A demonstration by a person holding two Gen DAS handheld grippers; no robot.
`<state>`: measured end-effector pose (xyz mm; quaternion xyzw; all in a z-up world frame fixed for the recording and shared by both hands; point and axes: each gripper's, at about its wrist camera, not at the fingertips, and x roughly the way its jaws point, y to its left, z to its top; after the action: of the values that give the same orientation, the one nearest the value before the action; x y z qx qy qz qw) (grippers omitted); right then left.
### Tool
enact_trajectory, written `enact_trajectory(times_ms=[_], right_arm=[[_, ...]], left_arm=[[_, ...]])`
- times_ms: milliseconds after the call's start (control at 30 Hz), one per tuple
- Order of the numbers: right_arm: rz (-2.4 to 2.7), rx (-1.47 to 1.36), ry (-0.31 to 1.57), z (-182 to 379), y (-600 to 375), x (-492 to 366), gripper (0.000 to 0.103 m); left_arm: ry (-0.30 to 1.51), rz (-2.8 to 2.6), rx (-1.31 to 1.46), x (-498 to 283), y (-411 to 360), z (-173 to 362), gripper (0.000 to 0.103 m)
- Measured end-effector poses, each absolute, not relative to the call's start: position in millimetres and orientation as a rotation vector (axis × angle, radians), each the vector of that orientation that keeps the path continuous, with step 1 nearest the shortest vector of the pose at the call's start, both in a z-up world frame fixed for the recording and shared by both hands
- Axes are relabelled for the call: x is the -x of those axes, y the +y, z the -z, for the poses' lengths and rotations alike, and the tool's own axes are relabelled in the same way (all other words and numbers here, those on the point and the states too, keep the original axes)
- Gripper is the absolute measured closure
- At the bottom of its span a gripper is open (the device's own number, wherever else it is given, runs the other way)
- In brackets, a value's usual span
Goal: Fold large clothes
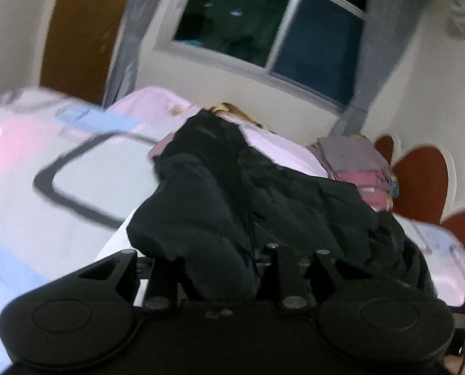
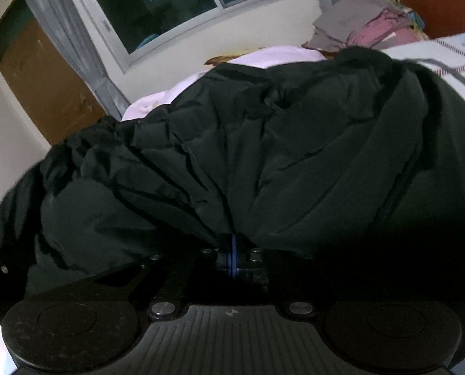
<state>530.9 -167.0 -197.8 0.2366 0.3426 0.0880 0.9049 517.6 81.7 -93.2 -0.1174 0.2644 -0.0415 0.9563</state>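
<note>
Tongs (image 1: 254, 259) clamp blk jacket (image 1: 232, 193) on bed (image 1: 85, 181).

One crumpled black padded jacket (image 2: 263, 143), one pile of folded grey and pink clothes (image 1: 357, 168) at two o'clock, one dark sliding window (image 1: 263, 25), two grey curtains (image 1: 123, 47), one brown wooden door (image 2: 45, 93)

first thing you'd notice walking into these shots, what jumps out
The bulky black jacket dominates, heaped on the bed and swallowing most of the right wrist view, its fabric bunched into the shut right gripper. In the left wrist view the left gripper also sits buried in the jacket's folds. Behind, a dark window looms over the pastel bedspread, with a stack of folded clothes near the red headboard.
</note>
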Motion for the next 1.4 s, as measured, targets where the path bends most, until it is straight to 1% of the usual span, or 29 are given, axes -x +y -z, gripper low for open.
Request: enact_trajectory(times_ms=[200,333,467,567,667,867,1000,1100,1133,1167,1200,1233,1400], right_arm=[[-0.216,-0.561,0.722,203,-181,-530,0.103],[-0.239,-0.604,0.732,206,-191,-529,0.103],[-0.284,-0.683,0.756,204,-207,-525,0.103],[-0.287,-0.834,0.687,202,-242,-505,0.103],[-0.251,-0.88,0.647,201,-277,-487,0.103],[-0.205,-0.892,0.639,206,-334,-474,0.103],[-0.179,-0.881,0.598,193,-362,-466,0.103],[-0.137,-0.836,0.575,174,-384,-462,0.103],[-0.123,-0.817,0.566,168,-391,-460,0.089],[-0.117,-0.804,0.549,160,-393,-458,0.071],[-0.12,-0.787,0.52,154,-396,-455,0.04],[-0.136,-0.768,0.499,146,-398,-452,0.039],[-0.233,-0.686,0.49,120,-386,-449,0.039]], left_arm=[[0.487,0.168,0.022,-512,34,67,0.081],[0.459,0.225,-0.076,-513,-7,55,0.081],[0.48,0.29,-0.194,-519,-56,52,0.08],[0.502,0.325,-0.254,-525,-86,58,0.08],[0.519,0.343,-0.23,-526,-108,66,0.081],[0.535,0.378,-0.268,-520,-158,87,0.081],[0.558,0.414,-0.28,-521,-181,98,0.081],[0.575,0.428,-0.28,-519,-193,106,0.081],[0.581,0.432,-0.276,-518,-195,107,0.081],[0.586,0.432,-0.269,-518,-198,110,0.081],[0.587,0.432,-0.271,-517,-200,110,0.081],[0.59,0.432,-0.281,-516,-205,113,0.081],[0.614,0.422,-0.22,-514,-205,117,0.081]])
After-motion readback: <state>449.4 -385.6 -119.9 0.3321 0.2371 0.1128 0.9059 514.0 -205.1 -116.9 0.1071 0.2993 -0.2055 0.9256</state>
